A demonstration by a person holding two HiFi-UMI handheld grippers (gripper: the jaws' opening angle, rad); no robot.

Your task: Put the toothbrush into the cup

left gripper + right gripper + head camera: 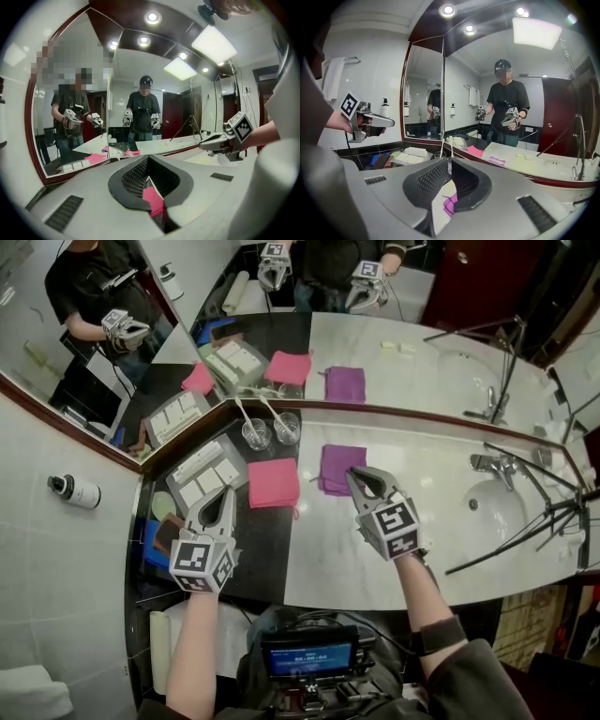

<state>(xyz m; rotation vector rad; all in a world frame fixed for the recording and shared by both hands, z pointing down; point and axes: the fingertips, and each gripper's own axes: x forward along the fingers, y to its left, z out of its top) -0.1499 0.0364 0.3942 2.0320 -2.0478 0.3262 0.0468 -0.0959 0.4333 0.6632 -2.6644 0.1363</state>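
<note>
A: How far along is the toothbrush job?

B: Done, I'd judge. Far back on the white marble table (323, 554), just beside the mirror's dark red frame (394, 414), 2 clear glass cups stand side by side. A slim white toothbrush (244, 415) stands in the left cup (255, 434), and a second white toothbrush (272, 412) stands in the right cup (287, 427).

A: So nothing is left to do?

B: Nothing I can see. No toothbrush lies loose on the table, and neither gripper carries one.

A: What are the grippers doing?

B: The left gripper (227, 498) has its jaws pressed together with nothing in them. It hangs over the dark part of the table, just left of the square pink cloth (273, 482). The right gripper (356, 474) has its jaws a narrow crack apart, and only the table and the square purple cloth (336, 463) show through the gap. It holds nothing and hangs over the right side of that cloth.

A: And how do the toothbrushes look?

B: They are thin, straight and white. Each has its lower end in a cup and leans to the far left, with the top reaching toward the mirror frame. They sit roughly parallel and apart from each other. The bristle ends are too small to make out.
</note>
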